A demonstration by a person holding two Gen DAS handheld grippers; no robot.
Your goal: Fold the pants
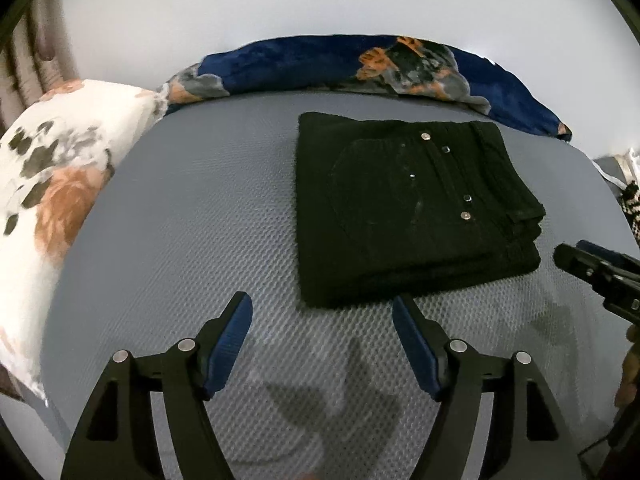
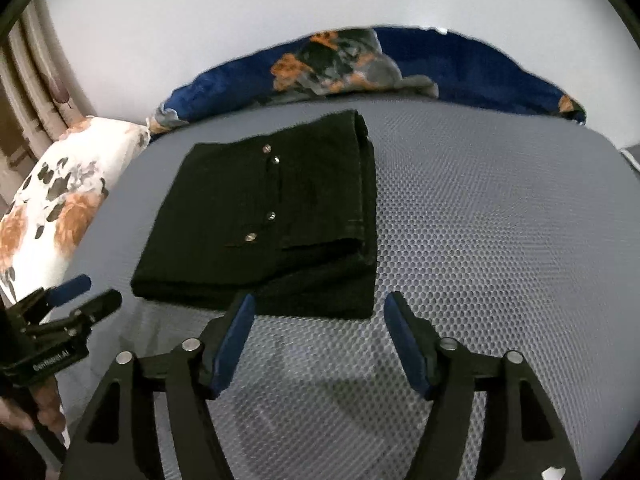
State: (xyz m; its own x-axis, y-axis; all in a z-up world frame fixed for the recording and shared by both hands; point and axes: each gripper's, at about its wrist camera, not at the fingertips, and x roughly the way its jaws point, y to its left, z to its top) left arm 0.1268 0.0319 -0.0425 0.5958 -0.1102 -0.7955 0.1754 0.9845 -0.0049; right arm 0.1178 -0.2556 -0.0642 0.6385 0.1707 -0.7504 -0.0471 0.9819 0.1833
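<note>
The black pants (image 1: pixel 404 208) lie folded into a compact rectangle on the grey mesh bed cover (image 1: pixel 192 232), with silver rivets showing on top. They also show in the right wrist view (image 2: pixel 264 220). My left gripper (image 1: pixel 322 312) is open and empty, just in front of the pants' near edge. My right gripper (image 2: pixel 316 310) is open and empty, at the near edge of the pants. The right gripper also shows at the right edge of the left wrist view (image 1: pixel 576 254), beside the pants. The left gripper shows at the lower left of the right wrist view (image 2: pixel 94 290).
A white floral pillow (image 1: pixel 52 184) lies at the left of the bed. A dark blue floral blanket (image 1: pixel 360 68) runs along the far edge against a white wall. A curtain (image 2: pixel 36 92) hangs at the far left. The bed cover (image 2: pixel 500 240) extends right of the pants.
</note>
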